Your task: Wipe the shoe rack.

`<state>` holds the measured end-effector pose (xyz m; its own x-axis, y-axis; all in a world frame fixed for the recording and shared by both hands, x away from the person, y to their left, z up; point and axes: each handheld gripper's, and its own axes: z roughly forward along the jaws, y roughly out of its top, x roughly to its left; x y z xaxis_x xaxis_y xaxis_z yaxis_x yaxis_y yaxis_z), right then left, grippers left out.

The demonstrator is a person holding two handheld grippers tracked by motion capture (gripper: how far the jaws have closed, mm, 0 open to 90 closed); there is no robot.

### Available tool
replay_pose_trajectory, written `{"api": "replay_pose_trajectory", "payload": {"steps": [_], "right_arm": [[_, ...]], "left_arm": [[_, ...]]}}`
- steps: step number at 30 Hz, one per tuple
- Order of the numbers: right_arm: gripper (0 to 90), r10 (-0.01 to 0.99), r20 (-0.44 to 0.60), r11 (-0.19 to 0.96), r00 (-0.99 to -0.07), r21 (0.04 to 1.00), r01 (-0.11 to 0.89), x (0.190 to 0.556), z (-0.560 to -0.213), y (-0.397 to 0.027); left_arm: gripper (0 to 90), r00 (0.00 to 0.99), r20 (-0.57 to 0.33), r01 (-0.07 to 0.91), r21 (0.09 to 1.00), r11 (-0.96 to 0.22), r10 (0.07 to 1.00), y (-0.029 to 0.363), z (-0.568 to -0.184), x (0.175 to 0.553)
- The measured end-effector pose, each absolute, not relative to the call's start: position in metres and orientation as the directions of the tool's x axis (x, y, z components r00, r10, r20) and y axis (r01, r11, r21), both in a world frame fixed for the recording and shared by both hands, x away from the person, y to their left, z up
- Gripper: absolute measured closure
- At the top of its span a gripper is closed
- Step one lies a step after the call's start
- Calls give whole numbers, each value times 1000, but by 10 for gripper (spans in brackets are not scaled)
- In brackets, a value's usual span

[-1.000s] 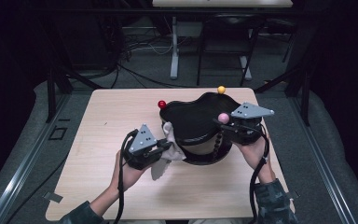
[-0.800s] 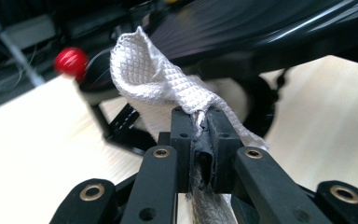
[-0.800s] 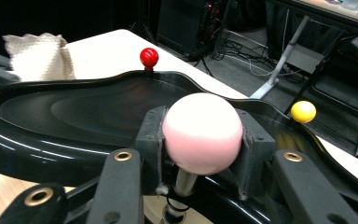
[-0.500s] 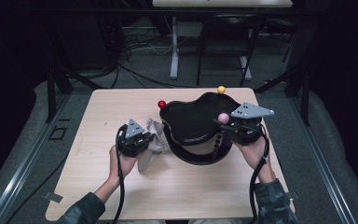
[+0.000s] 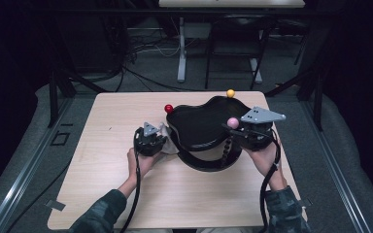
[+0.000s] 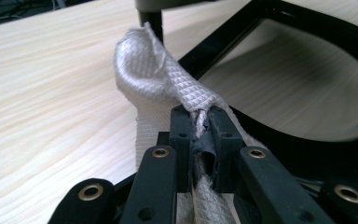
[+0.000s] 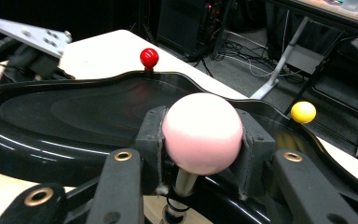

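cloth point(image 6: 154, 65): soft, limp; pinched at a fold by the left gripper point(image 6: 200, 123)
tray point(image 5: 201, 128): stiff, glossy, slippery
pink knob point(image 7: 202, 132): clamped by the right gripper point(image 7: 200, 140)

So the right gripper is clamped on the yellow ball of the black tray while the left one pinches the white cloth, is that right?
Not quite. The right gripper is clamped on the pink ball, not the yellow ball, which sits free at the far rim of the black tray; the right gripper view shows it. The rest holds: the left gripper pinches the white cloth.
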<state>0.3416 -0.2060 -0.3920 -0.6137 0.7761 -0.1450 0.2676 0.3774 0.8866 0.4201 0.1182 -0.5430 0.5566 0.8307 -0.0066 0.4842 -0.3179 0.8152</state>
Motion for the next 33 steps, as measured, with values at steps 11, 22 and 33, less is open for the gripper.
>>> {"api": "replay_pose_trajectory", "payload": {"steps": [11,22,33], "right_arm": [[597,781,-148,375,-607,888,266,341,-393,-206],[597,782,-149,374,-606,889,265,341,-393,-206],[597,782,-149,375,-605,888,265,341,-393,-206]], "left_arm": [[806,518,-15,537,784,-312,855,102,-572,444],[808,534,-20,557,760,-334,845,97,-578,450],[810,568,-18,526,777,-346,823,102,-570,435]]}}
